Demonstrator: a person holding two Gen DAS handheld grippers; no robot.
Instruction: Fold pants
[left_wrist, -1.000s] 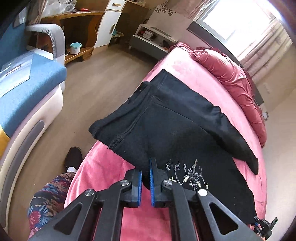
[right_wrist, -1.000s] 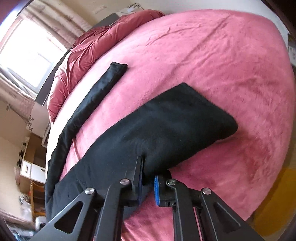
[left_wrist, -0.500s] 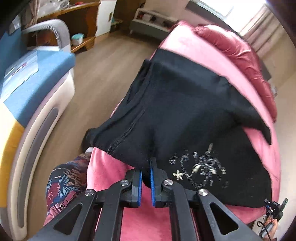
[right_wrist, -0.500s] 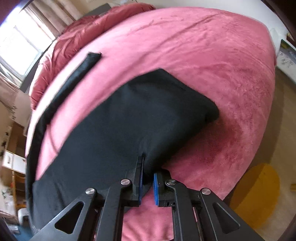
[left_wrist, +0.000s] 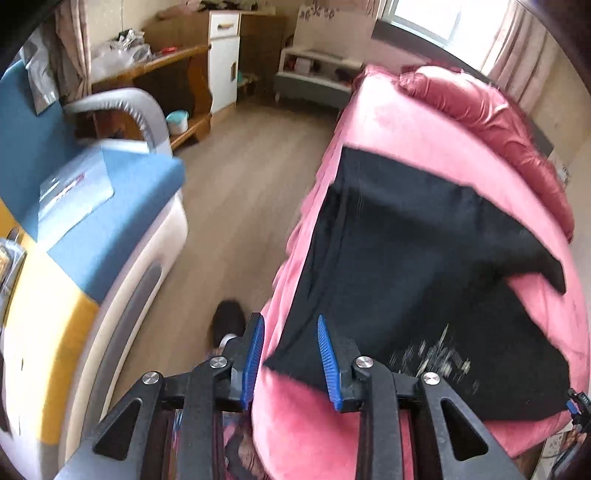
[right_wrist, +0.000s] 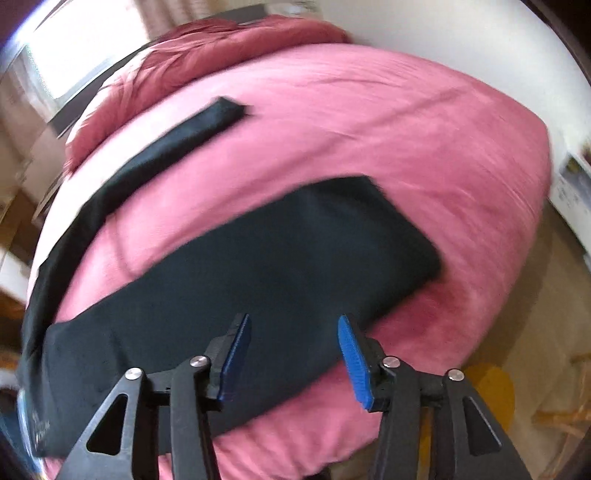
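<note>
Both tongs are being held wide open, with nothing gripped. The left tongs (left_wrist: 290, 356) are sitting right at a near corner of the pants (left_wrist: 424, 266), which are lying spread on the bed (left_wrist: 436, 147), legs stretching away rightward. Far edges are being blurred.

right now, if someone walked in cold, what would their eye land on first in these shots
The black pants spread across the pink bed, one leg angled off towards the rumpled red duvet at the head. Next, the blue-padded left gripper and right gripper, both open just over the near edge of the fabric. To the left of the bed stands a blue and yellow armchair.
</note>
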